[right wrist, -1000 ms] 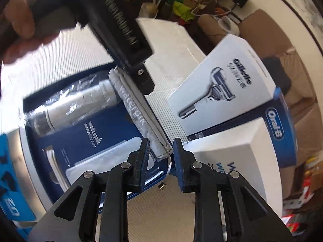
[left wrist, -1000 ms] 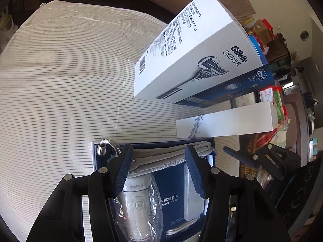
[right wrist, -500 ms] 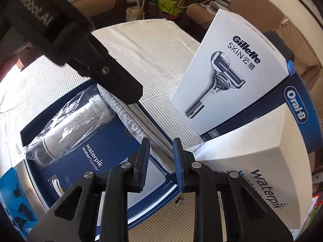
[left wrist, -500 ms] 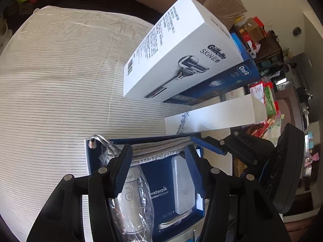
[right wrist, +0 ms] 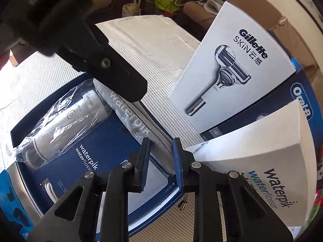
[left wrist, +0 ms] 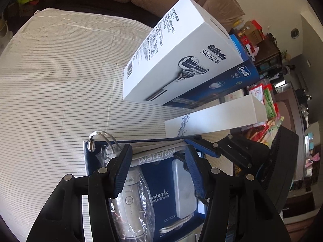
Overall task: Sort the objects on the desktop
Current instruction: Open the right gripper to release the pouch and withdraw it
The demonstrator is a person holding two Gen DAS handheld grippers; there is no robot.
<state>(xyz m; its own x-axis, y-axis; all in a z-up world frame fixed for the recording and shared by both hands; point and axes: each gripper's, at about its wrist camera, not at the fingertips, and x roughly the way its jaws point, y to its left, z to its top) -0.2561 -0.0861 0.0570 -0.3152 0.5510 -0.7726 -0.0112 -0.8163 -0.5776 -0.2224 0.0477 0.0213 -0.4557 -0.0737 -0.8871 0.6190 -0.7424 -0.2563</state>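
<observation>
An open dark blue Waterpik box (left wrist: 161, 183) (right wrist: 105, 147) lies on the striped tablecloth. In it are a white flosser in clear plastic wrap (left wrist: 131, 205) (right wrist: 60, 129), a white case (left wrist: 184, 189) and a rolled grey drawstring pouch (left wrist: 159, 155) (right wrist: 133, 119) along the far wall. My left gripper (left wrist: 158, 171) is open above the box, fingers either side of the pouch's middle. My right gripper (right wrist: 161, 157) has narrow jaws around the pouch's end at the box wall; whether the pads touch it I cannot tell.
A white Gillette box (left wrist: 181, 54) (right wrist: 232, 70) leans on a blue Oral-B box (left wrist: 228, 80) (right wrist: 302, 100). A white Waterpik sleeve (left wrist: 218, 117) (right wrist: 262, 171) stands beside the open box. A sofa and clutter lie beyond the table.
The left gripper drew back and lifted slightly. The right gripper slid along the pouch towards its end at the box wall. Its jaws stayed narrow.
</observation>
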